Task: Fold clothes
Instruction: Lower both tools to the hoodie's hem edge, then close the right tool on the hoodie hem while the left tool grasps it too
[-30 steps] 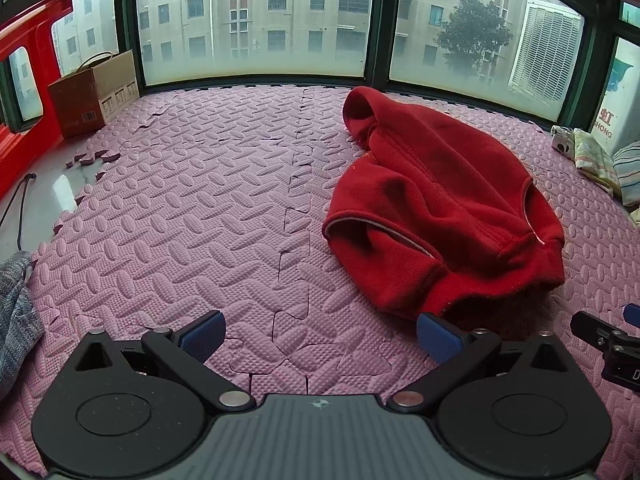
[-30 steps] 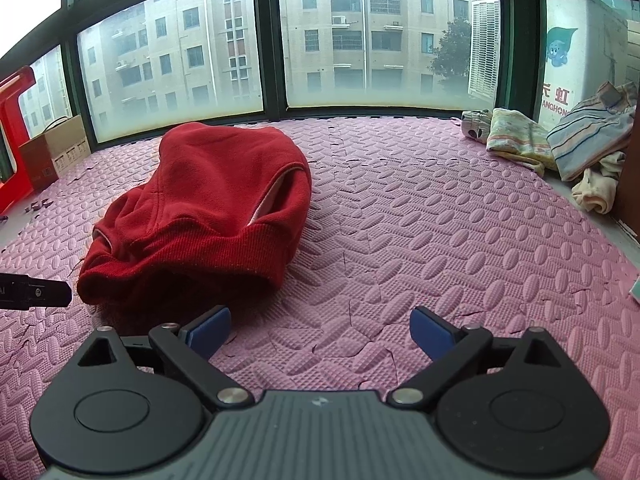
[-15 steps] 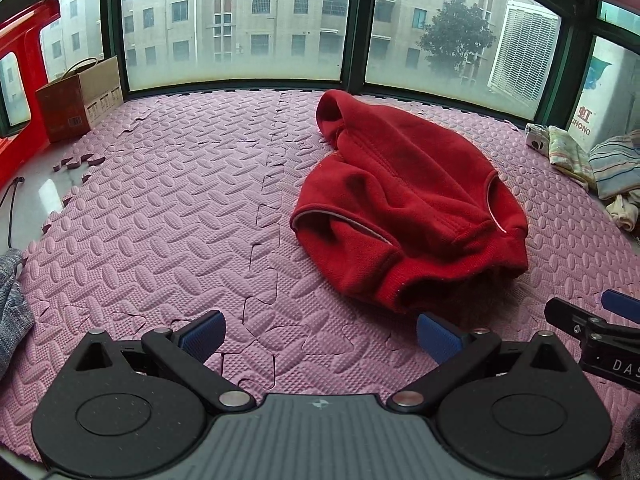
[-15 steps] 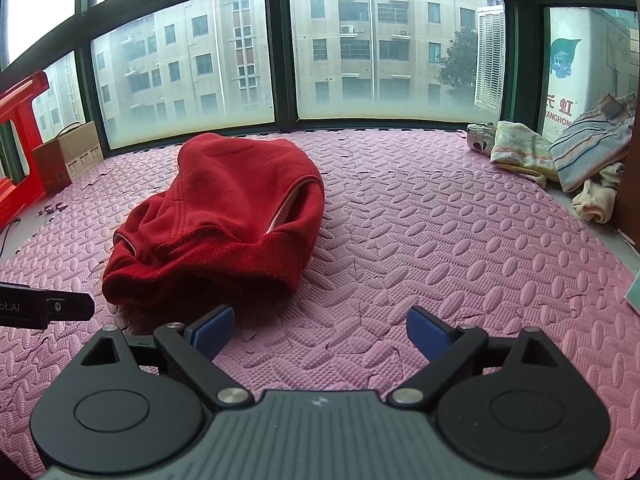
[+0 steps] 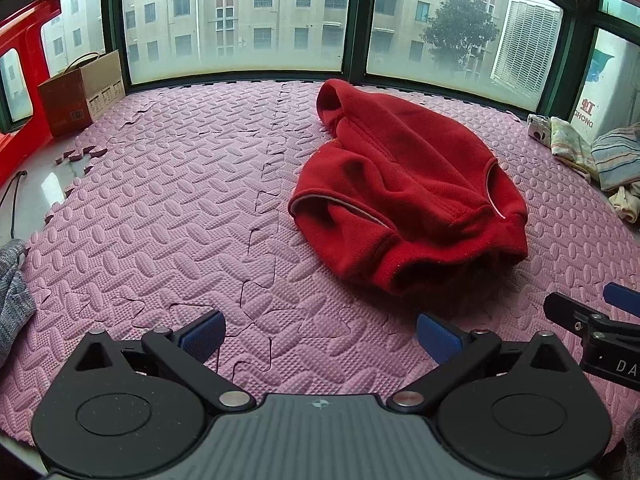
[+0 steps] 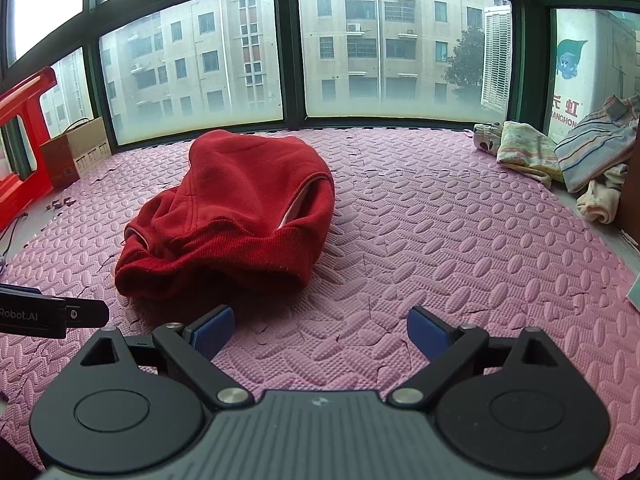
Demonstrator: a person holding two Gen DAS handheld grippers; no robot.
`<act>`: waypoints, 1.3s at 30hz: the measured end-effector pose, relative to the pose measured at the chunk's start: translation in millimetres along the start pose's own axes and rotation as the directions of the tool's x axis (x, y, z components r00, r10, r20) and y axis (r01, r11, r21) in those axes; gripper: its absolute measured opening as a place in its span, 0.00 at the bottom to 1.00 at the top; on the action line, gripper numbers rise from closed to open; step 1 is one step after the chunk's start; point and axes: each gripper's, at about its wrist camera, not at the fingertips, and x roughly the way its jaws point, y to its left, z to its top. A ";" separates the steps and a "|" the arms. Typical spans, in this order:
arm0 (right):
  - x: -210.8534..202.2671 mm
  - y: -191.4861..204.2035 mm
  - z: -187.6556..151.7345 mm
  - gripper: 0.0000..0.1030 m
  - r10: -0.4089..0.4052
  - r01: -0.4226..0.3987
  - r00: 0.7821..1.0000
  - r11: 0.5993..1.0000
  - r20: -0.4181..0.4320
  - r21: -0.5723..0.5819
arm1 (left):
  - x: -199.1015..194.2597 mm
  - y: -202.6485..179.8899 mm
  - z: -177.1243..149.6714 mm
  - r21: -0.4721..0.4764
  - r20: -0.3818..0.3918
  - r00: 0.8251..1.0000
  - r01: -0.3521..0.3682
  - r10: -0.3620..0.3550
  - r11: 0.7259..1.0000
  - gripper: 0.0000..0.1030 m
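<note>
Red hoodie [image 5: 404,196] crumpled | both hand-held grippers [image 5: 320,330] [image 6: 320,326] apart | grey knit [image 5: 12,288] (left view only)

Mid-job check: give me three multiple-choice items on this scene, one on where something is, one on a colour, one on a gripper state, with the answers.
1. Where does the cardboard box stand?
A. On the red garment
B. At the mat's far left, by the window
C. Between the left gripper's fingers

2. What colour is the garment on the mat?
A. Red
B. Grey
C. Striped blue

3. How are the left gripper and right gripper?
A. Both shut on the garment
B. Left shut, right open
C. Both open, holding nothing

Answers: 1 B, the box sits at the mat's far left edge beneath the window. 2 A, the crumpled garment is plainly red in both views. 3 C, each gripper's fingers stand wide apart with only mat between them.
</note>
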 end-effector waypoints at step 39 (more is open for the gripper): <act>109.8 -34.0 67.3 0.45 0.183 -0.158 0.974 0.971 -0.135 0.178 | 72.0 28.3 66.0 -0.156 -0.029 0.989 0.139 -0.146 0.978 0.61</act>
